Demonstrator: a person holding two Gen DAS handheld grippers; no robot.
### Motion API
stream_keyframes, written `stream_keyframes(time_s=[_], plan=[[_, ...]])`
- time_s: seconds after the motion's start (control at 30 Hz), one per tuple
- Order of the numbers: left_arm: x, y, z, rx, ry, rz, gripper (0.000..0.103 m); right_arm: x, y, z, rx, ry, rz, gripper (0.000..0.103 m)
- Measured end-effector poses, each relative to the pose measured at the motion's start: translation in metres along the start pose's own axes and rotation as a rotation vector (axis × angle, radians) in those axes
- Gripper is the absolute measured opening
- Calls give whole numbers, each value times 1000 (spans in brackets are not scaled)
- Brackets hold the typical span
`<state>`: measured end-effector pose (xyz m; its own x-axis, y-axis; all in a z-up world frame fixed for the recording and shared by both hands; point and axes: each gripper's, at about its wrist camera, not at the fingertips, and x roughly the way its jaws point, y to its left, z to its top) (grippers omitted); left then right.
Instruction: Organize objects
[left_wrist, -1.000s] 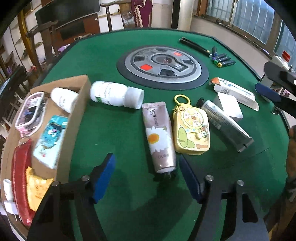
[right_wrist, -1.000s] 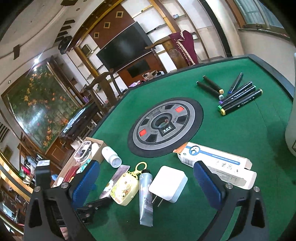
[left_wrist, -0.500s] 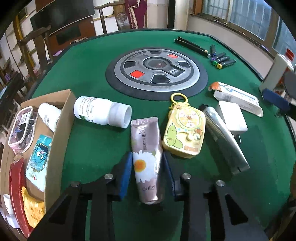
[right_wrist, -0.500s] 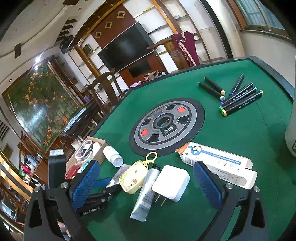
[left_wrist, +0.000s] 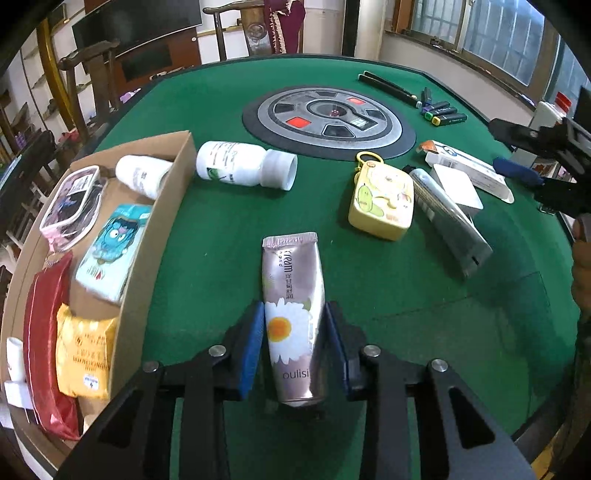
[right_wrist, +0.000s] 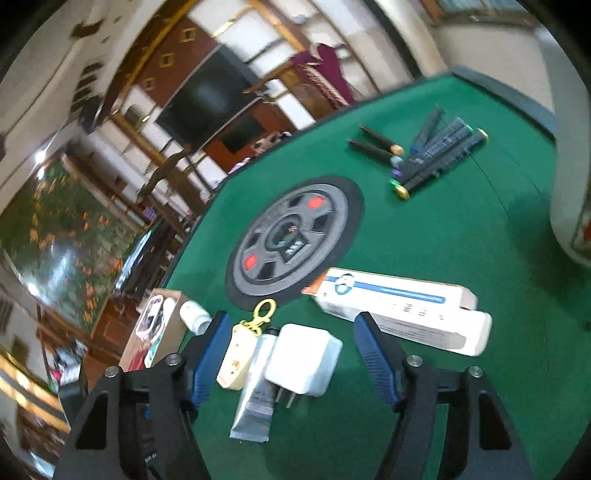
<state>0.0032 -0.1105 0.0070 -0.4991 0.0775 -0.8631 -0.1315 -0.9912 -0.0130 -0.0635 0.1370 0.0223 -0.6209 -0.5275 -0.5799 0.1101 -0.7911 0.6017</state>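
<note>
Pink daisy-print hand cream tube (left_wrist: 293, 317), clamped between blue pads, crimped end pointing away

A daisy-printed pinkish hand cream tube (left_wrist: 293, 317) lies over green felt table (left_wrist: 221, 229).

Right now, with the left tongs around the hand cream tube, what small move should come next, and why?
Probably carry the hand cream tube left to the cardboard box. The left tongs are shut on its sides, and the box already holds sorted items with bare floor left.
</note>
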Motion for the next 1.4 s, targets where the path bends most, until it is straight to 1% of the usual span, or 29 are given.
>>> stream_keyframes(time_s=[0.07,0.13,0.2,0.23,0.3,0.37,0.47,0.6,0.77,1.03,1.17,1.27,1.4], plan=[[0,1,-1,-4,-3,-5,33,-4,-8,2,31,-17,-23,70],[0,0,-1,3,-7,2,33,-4,-11,2,43,-16,-41,68],[1,-1,0,4,-13,5,33,2,-7,-1,32,6,-59,61],[2,-1,1,4,-15,5,33,6,-2,-4,12,21,-79,59],[2,0,2,3,-19,4,33,16,9,-10,-46,51,-128,50],[2,0,1,7,-23,6,33,27,20,-17,-99,76,-169,48],[2,0,0,11,-27,2,33,41,27,-23,-130,98,-212,48],[2,1,0,16,-28,-4,33,49,31,-22,-140,92,-217,49],[1,1,0,22,-31,-12,33,54,43,-25,-187,81,-271,53],[2,1,0,24,-34,-15,33,56,57,-33,-295,68,-339,53],[2,2,-1,23,-32,-15,33,52,56,-34,-306,72,-333,53],[1,2,-2,22,-31,-13,33,53,56,-35,-295,81,-304,54],[2,1,-2,21,-32,-8,33,57,59,-38,-317,85,-325,54]])
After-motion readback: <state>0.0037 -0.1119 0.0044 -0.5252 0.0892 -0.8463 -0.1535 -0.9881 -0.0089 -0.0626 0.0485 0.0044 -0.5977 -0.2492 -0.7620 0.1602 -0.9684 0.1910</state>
